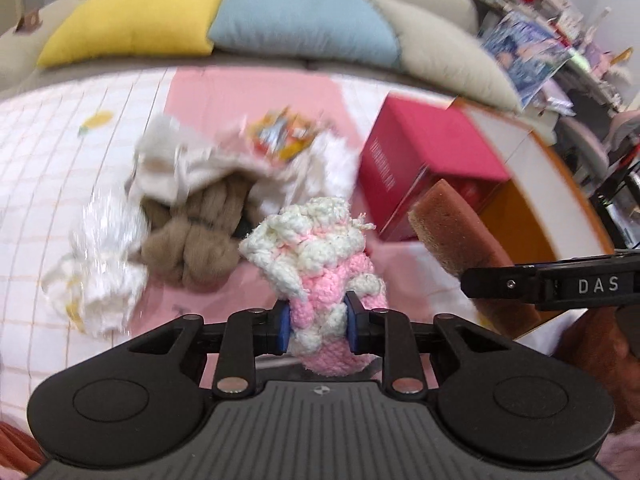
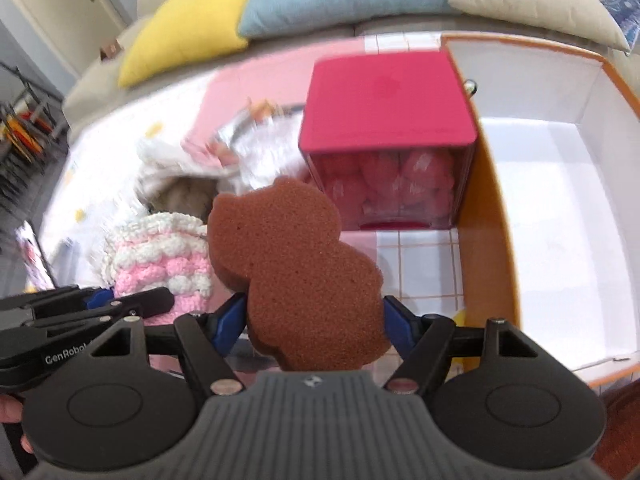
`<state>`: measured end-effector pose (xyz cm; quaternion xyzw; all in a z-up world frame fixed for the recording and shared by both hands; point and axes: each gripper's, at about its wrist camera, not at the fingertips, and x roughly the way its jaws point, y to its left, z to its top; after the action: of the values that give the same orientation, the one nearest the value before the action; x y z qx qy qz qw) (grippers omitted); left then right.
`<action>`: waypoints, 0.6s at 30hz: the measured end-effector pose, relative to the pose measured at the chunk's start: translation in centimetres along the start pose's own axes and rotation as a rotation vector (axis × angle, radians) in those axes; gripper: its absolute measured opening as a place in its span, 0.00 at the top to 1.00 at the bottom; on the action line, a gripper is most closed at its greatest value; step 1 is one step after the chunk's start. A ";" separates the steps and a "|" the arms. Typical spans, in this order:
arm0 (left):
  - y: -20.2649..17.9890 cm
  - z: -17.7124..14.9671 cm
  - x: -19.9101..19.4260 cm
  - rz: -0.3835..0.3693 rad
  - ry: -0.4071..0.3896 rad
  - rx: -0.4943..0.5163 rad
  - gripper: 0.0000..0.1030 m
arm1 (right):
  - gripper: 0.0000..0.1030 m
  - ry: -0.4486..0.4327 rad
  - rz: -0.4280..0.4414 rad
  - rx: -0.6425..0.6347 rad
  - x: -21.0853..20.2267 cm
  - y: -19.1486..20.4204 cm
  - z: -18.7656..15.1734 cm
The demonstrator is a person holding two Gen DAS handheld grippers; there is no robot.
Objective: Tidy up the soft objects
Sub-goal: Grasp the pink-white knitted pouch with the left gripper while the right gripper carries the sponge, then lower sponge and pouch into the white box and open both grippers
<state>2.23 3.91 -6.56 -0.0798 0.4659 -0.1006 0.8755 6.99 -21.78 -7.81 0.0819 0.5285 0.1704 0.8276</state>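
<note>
Lettering first: "DAS" in white on the black right gripper [image 1: 576,286] seen side-on from the left wrist view, "GenRobo" with the rest cut off on the left gripper [image 2: 120,300] seen from the right wrist view, and a white vertical line of print down the side of the pink box [image 1: 424,160], too blurred to read. Left gripper [image 1: 318,322], pads narrowed and pressed on the waist of the pink-and-white crocheted piece [image 1: 320,264], with the yarn bulging above and below the blue pads. Right gripper [image 2: 314,320], jaws fairly wide and clamped across the brown bear-shaped sponge [image 2: 296,268], blue pads [image 2: 230,320] against both of its edges. Both soft things held above the pink-and-white checked cloth [image 1: 48,152], the sponge just right of the crocheted piece. Behind, heaped on the cloth: a brown plush toy [image 1: 200,236], white fabric [image 1: 100,264] and what looked like a colourful foil packet [image 1: 282,132], all smeared by blur. Pink box beside the white open carton with orange sides [image 2: 492,208], touching or nearly so. Yellow cushion [image 1: 136,16], blue cushion [image 1: 304,16] and beige cushion [image 1: 444,52] along the back.
</note>
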 end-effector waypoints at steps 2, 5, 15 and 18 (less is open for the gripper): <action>-1.0 1.1 -0.9 -0.023 -0.022 0.017 0.71 | 0.31 -0.041 0.011 0.024 -1.8 -0.3 0.4; -3.0 2.8 -1.9 -0.073 -0.057 0.061 0.71 | 0.31 -0.119 0.014 0.074 -4.6 -1.6 1.2; -14.0 9.6 1.1 -0.295 0.020 0.226 0.71 | 0.31 -0.169 -0.147 0.326 -9.9 -11.9 2.4; -17.4 10.9 3.4 -0.315 0.099 0.259 0.71 | 0.31 -0.124 -0.185 0.338 -9.7 -14.5 2.2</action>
<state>11.41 -13.27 0.85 -0.0333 0.4733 -0.2990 0.8279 8.13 -38.76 -3.27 0.1808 0.5027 -0.0030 0.8453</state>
